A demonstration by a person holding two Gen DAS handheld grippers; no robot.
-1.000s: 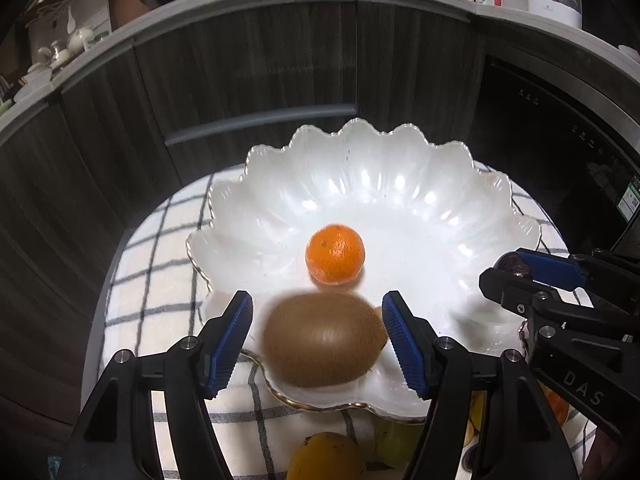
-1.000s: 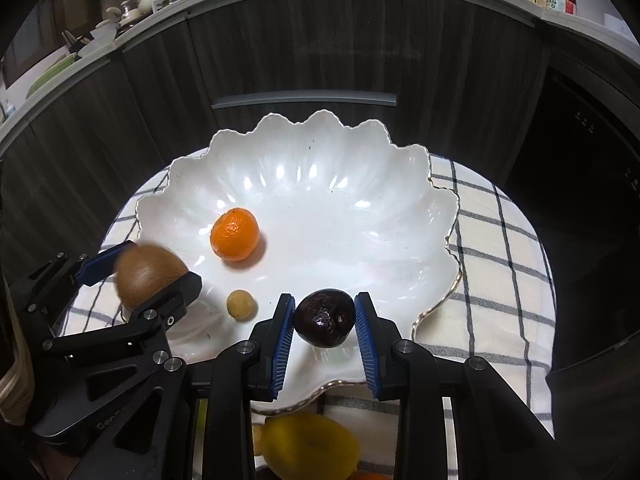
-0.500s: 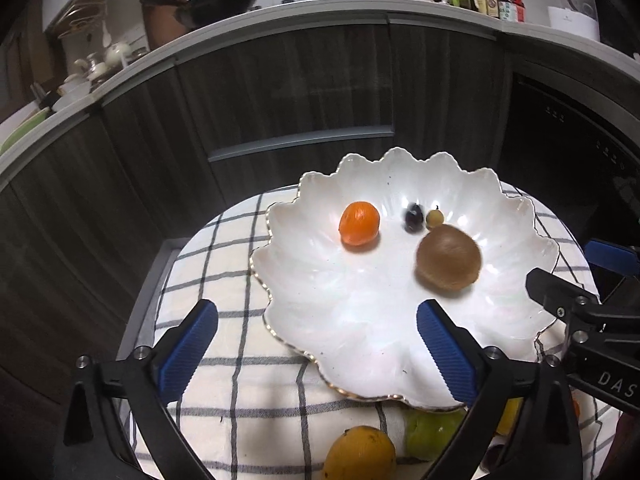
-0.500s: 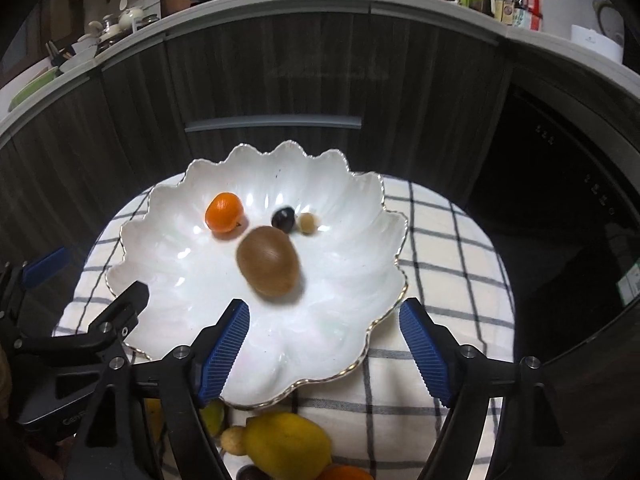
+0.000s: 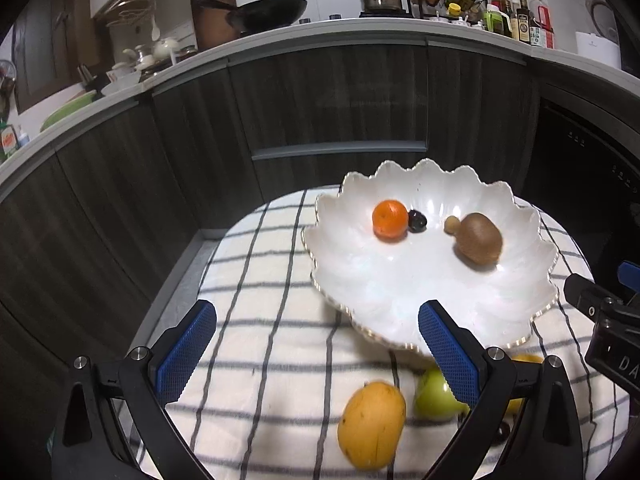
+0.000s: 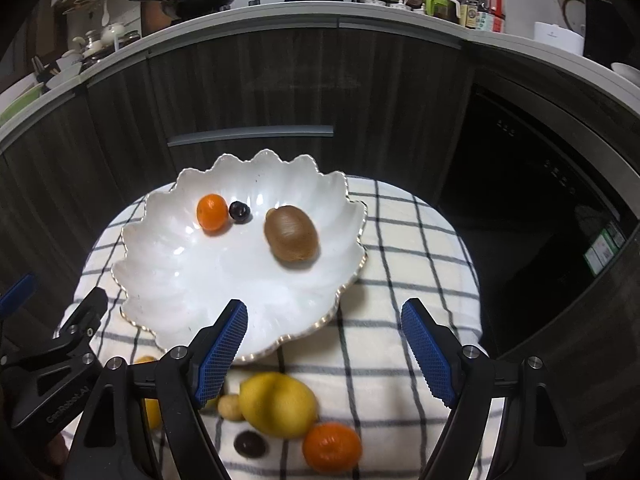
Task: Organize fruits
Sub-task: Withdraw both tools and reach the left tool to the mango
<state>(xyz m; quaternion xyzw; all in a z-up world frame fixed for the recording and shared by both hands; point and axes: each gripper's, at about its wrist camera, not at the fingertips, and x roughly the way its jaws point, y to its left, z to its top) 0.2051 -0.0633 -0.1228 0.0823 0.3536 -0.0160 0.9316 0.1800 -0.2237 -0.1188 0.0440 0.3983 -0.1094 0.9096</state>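
A white scalloped bowl (image 5: 400,304) (image 6: 180,272) sits on a checked cloth. In it lie a tangerine (image 5: 389,217) (image 6: 212,212), a dark plum (image 5: 417,221) (image 6: 239,212), a kiwi (image 5: 479,243) (image 6: 291,238) and a small tan fruit (image 5: 452,224). My left gripper (image 5: 316,352) is open and empty, held back over the cloth left of the bowl. My right gripper (image 6: 324,352) is open and empty, near the bowl's front rim. On the cloth lie a mango (image 5: 371,424), a green fruit (image 5: 434,398), a lemon (image 6: 278,404), another tangerine (image 6: 332,446) and a dark plum (image 6: 249,443).
The checked cloth (image 5: 260,320) (image 6: 420,264) covers a small round table in front of dark kitchen cabinets (image 5: 320,100). A dark oven front (image 6: 540,200) stands at the right. The counter above carries pots and bottles.
Both grippers have let go of their fruit, opened wide and pulled back and up from the bowl. The kiwi and the plum now lie in the bowl.
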